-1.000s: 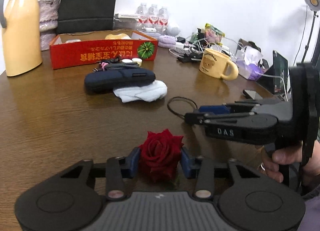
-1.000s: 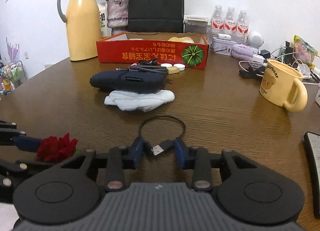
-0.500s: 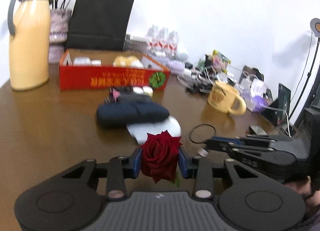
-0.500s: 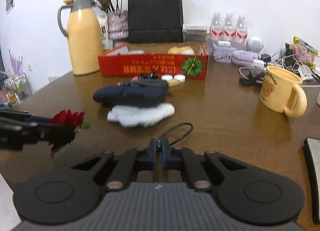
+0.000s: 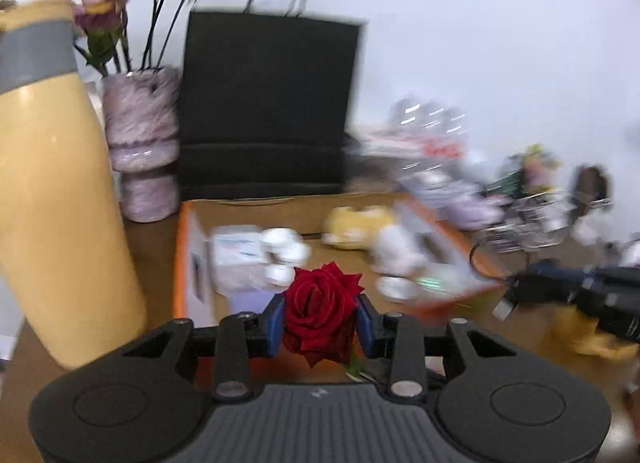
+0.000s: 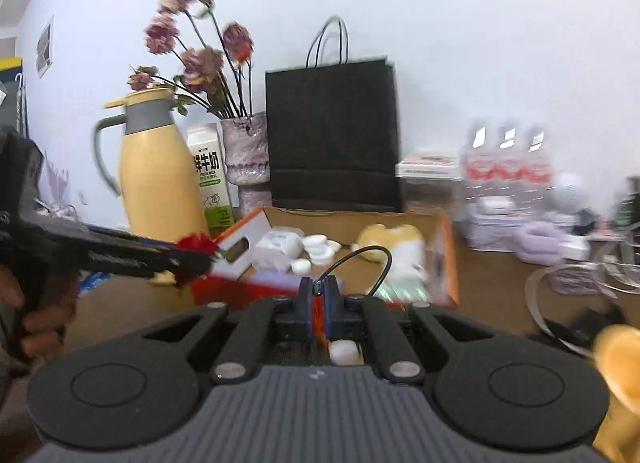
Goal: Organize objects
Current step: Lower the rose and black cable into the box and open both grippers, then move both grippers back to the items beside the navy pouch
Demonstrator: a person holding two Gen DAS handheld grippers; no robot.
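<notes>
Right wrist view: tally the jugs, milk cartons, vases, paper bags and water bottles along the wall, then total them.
Yellow jug: 1
Milk carton: 1
Vase: 1
Black paper bag: 1
Water bottles: 3
Total: 7

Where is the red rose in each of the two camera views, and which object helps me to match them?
Left wrist view: the red rose is at the bottom centre, between the left claw's pads.
Right wrist view: the red rose is at the left of the middle, at the tip of the other claw.
Shared landmark: the black paper bag.
</notes>
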